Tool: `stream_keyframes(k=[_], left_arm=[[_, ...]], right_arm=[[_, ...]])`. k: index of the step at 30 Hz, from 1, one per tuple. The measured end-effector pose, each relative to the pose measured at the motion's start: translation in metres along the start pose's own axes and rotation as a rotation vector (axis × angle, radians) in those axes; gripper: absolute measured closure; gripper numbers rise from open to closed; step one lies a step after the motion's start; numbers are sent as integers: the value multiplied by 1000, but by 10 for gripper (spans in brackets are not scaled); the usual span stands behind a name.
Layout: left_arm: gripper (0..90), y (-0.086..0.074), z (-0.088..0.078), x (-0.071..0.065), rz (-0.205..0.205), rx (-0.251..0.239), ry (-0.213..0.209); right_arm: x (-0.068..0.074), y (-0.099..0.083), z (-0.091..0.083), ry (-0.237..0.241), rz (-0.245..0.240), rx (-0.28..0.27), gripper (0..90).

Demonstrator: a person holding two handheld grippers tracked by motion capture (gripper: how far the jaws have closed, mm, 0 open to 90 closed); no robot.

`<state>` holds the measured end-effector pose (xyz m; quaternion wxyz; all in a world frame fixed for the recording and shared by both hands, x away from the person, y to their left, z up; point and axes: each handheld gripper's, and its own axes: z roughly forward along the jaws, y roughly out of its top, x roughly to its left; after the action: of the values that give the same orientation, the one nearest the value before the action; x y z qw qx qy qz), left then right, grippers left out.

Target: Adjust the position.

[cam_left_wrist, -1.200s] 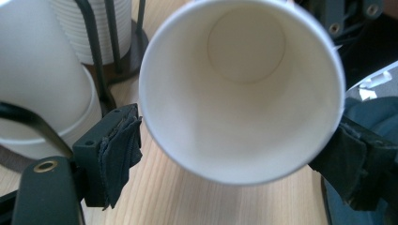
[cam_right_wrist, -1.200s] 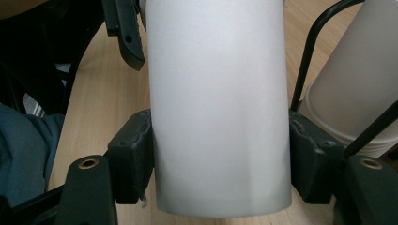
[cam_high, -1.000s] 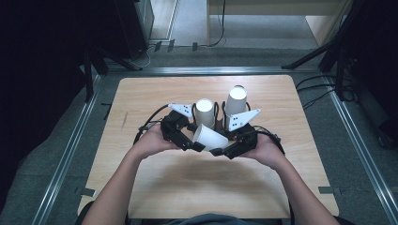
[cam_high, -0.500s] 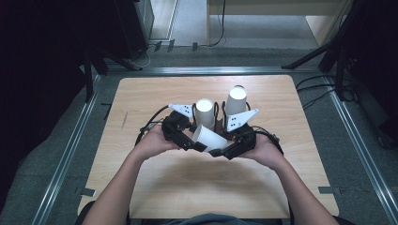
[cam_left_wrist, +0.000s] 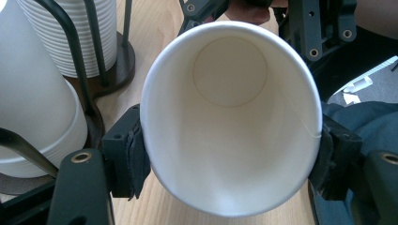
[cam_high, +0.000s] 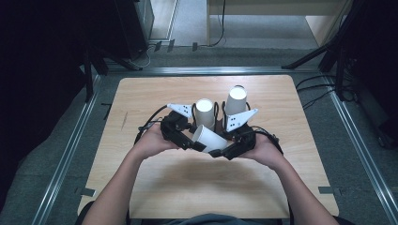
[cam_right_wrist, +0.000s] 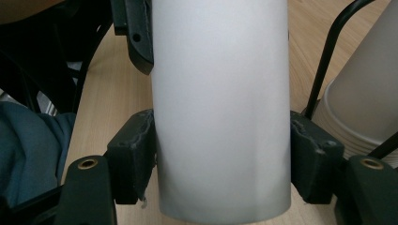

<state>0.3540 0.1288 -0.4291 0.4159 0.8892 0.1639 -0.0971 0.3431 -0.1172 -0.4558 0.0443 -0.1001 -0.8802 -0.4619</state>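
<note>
1. At the left, the left gripper (cam_high: 187,140) is held just above the counter (cam_high: 155,98), its jaws set on either side of the rim of a paper cup (cam_high: 209,138); they have just been closing, and in the left gripper view the pads appear to press the rim at both sides.
2. The paper cup is held on its side between the two grippers, near the counter's middle, mouth toward the left gripper, so that each end can be gripped; judged from this, a pulling apart of nested cups or a handover seems to be in hand.
3. Just behind it, two stacks of cups (cam_high: 204,112) stand upside down in black wire holders, kept upright by the wire.
4. At the right, the right gripper (cam_high: 231,151) is closed on the cup's wall, both pads lying against its sides in the right gripper view.
5. Whether one cup or several nested ones are held cannot be told. The cup's base is cut off in the right gripper view, and the holder bases are largely hidden behind the grippers.
</note>
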Motion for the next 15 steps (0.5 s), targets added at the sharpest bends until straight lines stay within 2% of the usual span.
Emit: stream_keyframes(k=[3, 8, 11, 15], left_arm=[[271, 1, -2, 0, 5, 12, -4], [269, 5, -11, 1, 5, 14, 3], [268, 8, -14, -1, 15, 28, 19], [266, 14, -13, -1, 41, 85, 30]], right_arm=[[-1, 0, 0, 30, 21, -4, 310], [0, -1, -1, 10, 20, 23, 255], [0, -1, -1, 6, 20, 17, 245], [-1, -1, -1, 2, 33, 13, 242]])
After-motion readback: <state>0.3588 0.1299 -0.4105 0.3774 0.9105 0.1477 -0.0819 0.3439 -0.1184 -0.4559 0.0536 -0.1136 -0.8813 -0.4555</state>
